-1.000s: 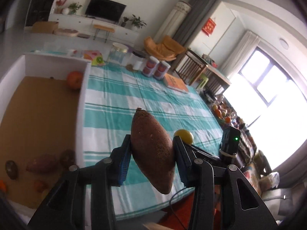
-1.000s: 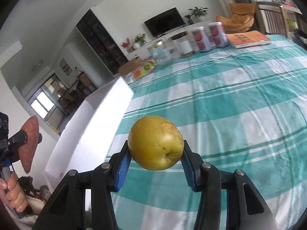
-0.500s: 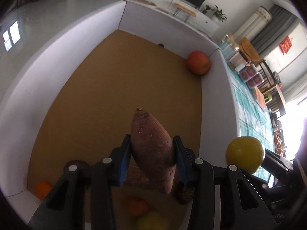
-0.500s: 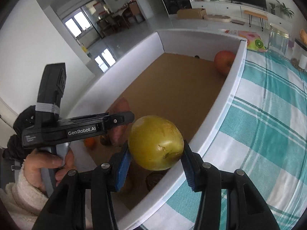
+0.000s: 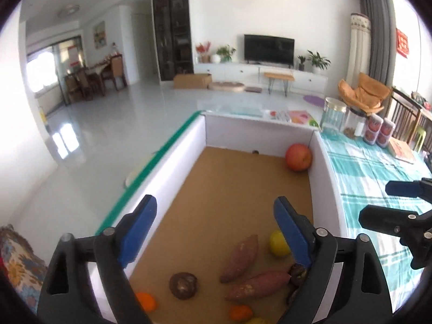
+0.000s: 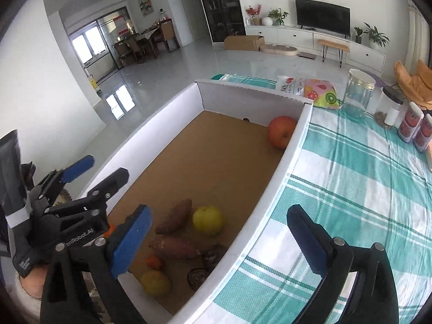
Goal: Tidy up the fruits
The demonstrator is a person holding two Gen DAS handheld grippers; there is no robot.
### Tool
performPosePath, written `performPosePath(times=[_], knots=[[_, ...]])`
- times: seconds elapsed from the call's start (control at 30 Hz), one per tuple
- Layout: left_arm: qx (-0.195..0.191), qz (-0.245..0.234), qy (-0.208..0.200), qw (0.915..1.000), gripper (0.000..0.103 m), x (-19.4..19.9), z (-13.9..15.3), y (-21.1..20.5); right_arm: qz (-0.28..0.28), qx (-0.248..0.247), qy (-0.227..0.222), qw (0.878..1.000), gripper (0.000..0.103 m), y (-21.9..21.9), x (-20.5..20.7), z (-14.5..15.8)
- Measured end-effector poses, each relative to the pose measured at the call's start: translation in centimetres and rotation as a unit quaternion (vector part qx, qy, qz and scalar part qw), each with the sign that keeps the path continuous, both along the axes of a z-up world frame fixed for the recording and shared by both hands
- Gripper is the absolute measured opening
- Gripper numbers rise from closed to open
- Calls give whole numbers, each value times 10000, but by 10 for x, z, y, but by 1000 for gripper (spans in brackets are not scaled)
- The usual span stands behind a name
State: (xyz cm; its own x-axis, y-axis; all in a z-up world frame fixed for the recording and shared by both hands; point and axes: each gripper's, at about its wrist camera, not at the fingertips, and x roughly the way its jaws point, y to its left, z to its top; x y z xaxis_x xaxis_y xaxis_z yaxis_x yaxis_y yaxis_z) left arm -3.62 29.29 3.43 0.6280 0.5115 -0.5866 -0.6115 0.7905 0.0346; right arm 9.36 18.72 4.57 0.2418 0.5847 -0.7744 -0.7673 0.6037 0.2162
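Observation:
A white box (image 5: 321,172) with a brown floor lies at the table's left edge. In its near end lie two sweet potatoes (image 5: 240,256) (image 5: 257,284), a yellow pear (image 5: 279,243), dark round fruits (image 5: 183,285) and small oranges (image 5: 240,311). A red apple (image 5: 298,158) sits in the far right corner. My left gripper (image 5: 213,232) is open and empty above the near end. My right gripper (image 6: 218,240) is open and empty over the box's right wall (image 6: 272,189). The same pear (image 6: 208,220) and sweet potatoes (image 6: 175,218) show in the right wrist view.
A teal checked tablecloth (image 6: 351,189) covers the table right of the box. A glass jar (image 6: 359,91), red cans (image 6: 415,132) and a colourful fruit-print packet (image 6: 321,91) stand at the far end. The floor drops off left of the box.
Both grippers opened. The sweet potato left my left gripper and the yellow pear left my right gripper; both now lie in the box's near end.

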Motion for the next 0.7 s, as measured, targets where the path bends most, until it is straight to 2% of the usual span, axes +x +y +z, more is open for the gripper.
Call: performPosePath(times=[0.07, 0.23, 0.37, 0.57, 0.7], knots=[[-110, 153, 3, 9998, 91, -10, 4, -3, -62, -39, 68, 9999, 100, -4, -6, 2], [-307, 35, 75, 9995, 91, -33, 2, 3, -35, -233, 204, 9995, 100, -13, -32, -5], [-257, 376, 350, 9983, 91, -35, 0, 3, 23, -439, 112, 9990, 100, -12, -52, -7], [-65, 395, 541, 9977, 91, -36, -4, -2, 110, -638, -91, 9979, 100, -4, -69, -8], [-67, 389, 595, 9974, 91, -40, -6, -3, 137, -719, -140, 9972, 100, 1, -75, -11]])
